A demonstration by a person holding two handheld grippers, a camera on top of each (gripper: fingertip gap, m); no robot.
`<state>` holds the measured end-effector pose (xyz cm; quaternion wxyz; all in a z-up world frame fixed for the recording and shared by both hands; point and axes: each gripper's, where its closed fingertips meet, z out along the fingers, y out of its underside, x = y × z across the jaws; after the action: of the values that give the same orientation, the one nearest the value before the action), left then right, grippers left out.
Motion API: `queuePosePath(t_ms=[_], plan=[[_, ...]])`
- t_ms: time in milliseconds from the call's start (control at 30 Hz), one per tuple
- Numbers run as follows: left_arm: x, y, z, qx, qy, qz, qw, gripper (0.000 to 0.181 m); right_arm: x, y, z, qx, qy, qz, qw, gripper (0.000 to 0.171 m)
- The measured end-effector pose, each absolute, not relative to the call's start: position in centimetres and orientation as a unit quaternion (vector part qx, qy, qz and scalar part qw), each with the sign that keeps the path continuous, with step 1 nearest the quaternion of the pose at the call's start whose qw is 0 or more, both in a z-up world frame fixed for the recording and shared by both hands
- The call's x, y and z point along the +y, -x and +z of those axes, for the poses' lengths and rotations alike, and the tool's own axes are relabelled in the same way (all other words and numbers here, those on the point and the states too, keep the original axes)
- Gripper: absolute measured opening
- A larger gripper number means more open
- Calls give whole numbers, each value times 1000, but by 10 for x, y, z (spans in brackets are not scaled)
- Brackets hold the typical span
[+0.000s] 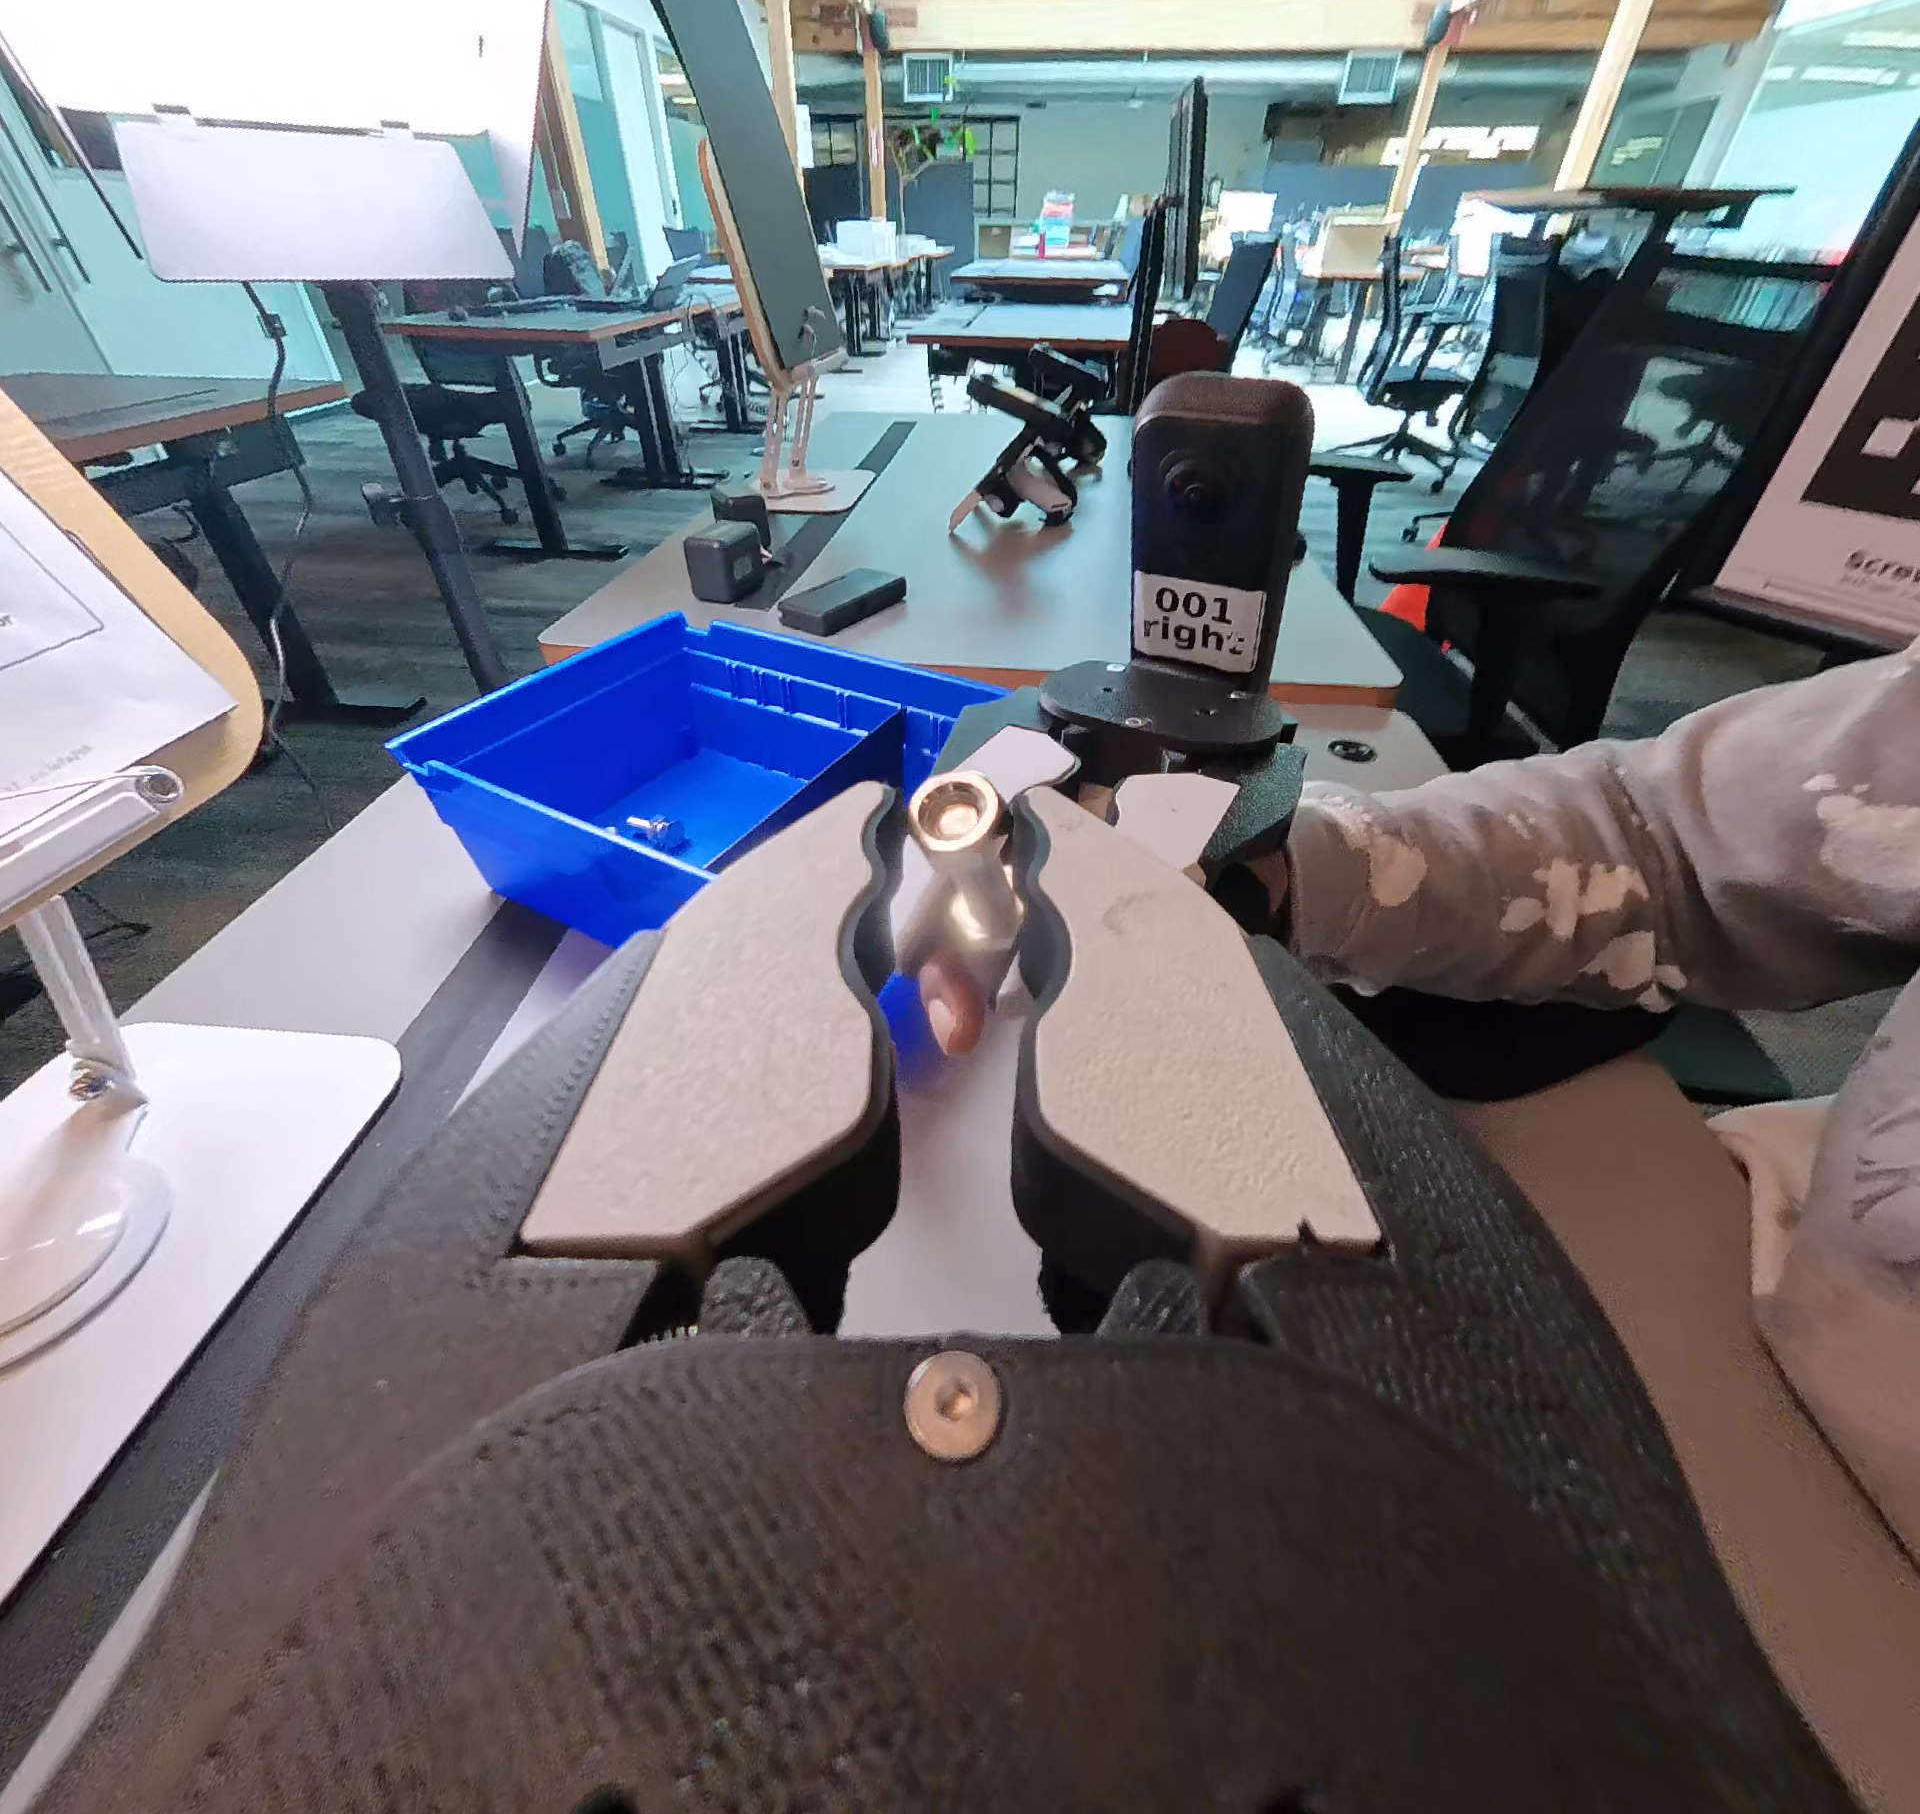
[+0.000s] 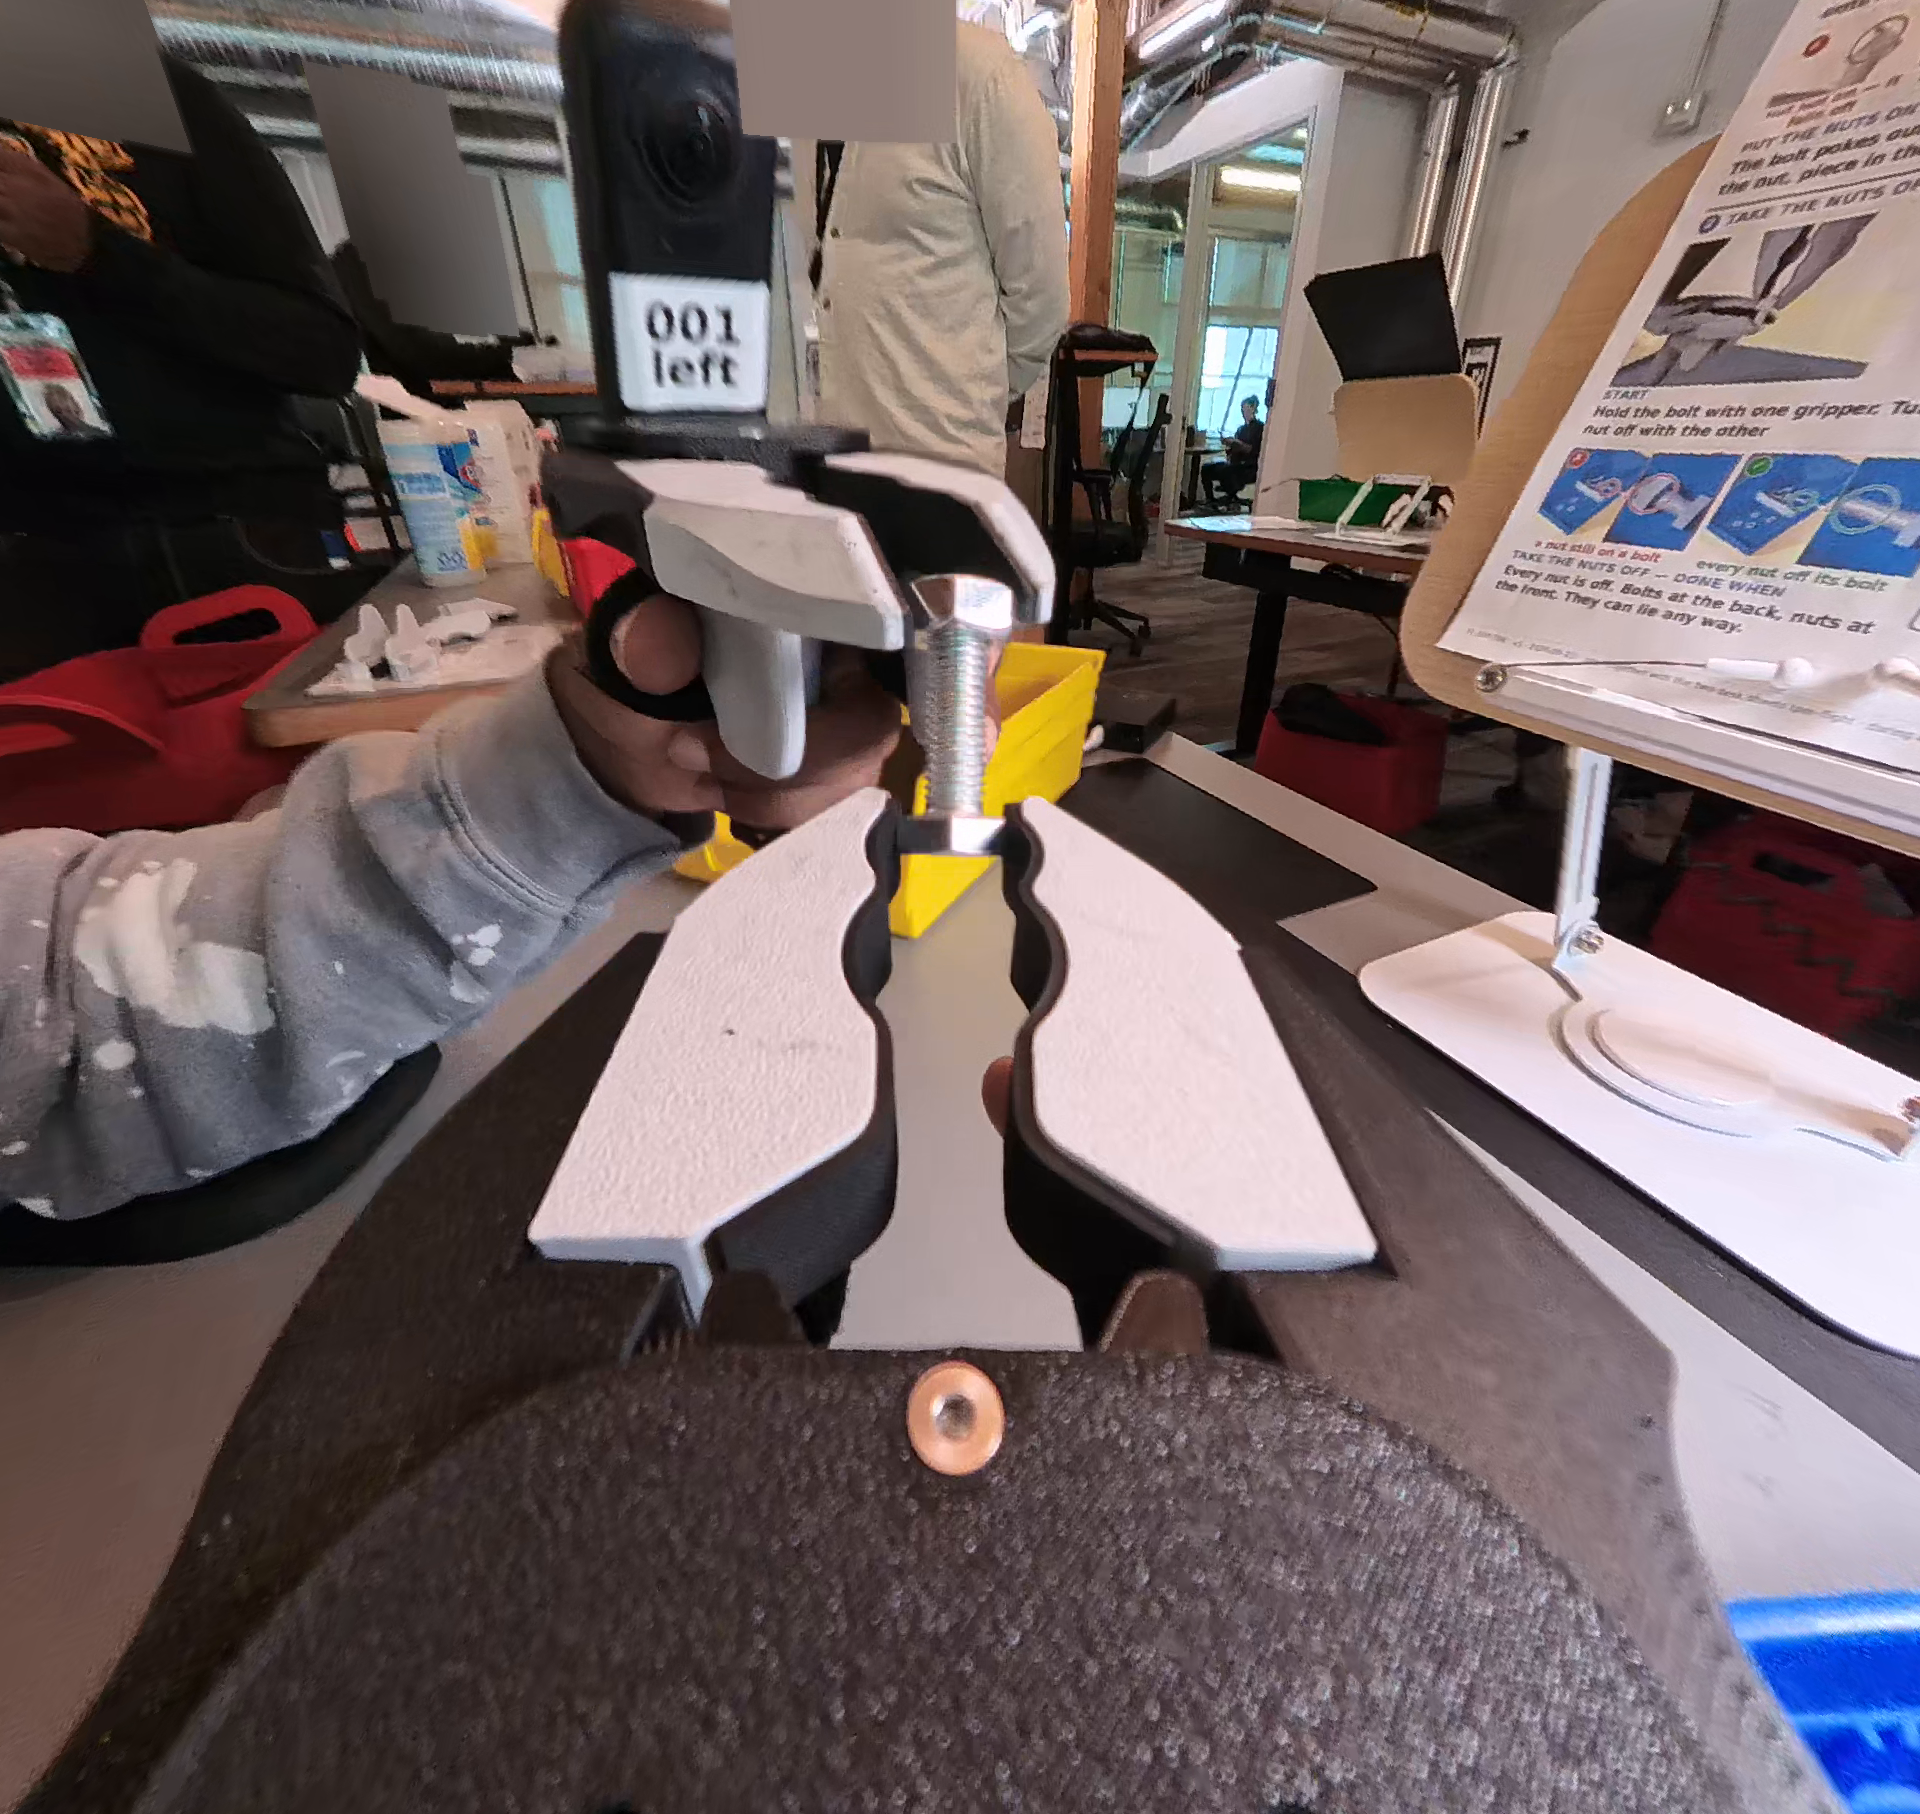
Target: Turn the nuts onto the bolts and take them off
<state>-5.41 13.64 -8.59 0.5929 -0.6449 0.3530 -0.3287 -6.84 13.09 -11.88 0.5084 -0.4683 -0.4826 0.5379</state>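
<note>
Left gripper (image 2: 961, 559) clamped on bolt (image 2: 956, 694) head above desk (image 2: 1351, 933); right gripper (image 2: 951, 834) pinched what looked like the nut (image 2: 951, 836). Best kept coaxial, turning gently.

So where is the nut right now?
The nut sits at the lower end of the bolt, pinched between the right gripper fingertips in the right wrist view, while the left gripper clamps the bolt's head above.

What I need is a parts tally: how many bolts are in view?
2. One bolt is held in the left tool, its nut in the right tool; a small bolt lies in the blue bin. More may be hidden.
</note>
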Motion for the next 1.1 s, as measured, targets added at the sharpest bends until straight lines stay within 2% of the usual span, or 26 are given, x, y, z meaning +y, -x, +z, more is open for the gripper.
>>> queuePosePath(t_ms=[200, 300, 400, 533, 767, 867, 900, 967, 1100], plan=[[132, 48, -86, 371, 642, -315, 592, 20, 127, 71, -123, -494, 467, 524, 512, 18], [128, 46, -80, 367, 630, -342, 593, 29, 126, 69, -118, -488, 454, 537, 517, 18], [128, 46, -79, 363, 629, -341, 597, 30, 126, 63, -111, -472, 439, 562, 517, 19], [143, 60, -76, 318, 639, -321, 623, 15, 122, 58, -102, -466, 416, 584, 519, 18], [127, 47, -61, 322, 605, -387, 616, 31, 124, 56, -99, -454, 413, 590, 524, 18], [131, 39, -68, 328, 617, -365, 615, 33, 122, 57, -99, -455, 411, 587, 528, 18], [132, 40, -67, 325, 614, -366, 620, 31, 122, 56, -97, -451, 409, 592, 527, 18], [141, 53, -66, 293, 627, -349, 632, 13, 119, 51, -91, -442, 388, 618, 521, 18], [136, 56, -60, 296, 610, -362, 639, 19, 118, 47, -86, -442, 379, 620, 526, 18]])
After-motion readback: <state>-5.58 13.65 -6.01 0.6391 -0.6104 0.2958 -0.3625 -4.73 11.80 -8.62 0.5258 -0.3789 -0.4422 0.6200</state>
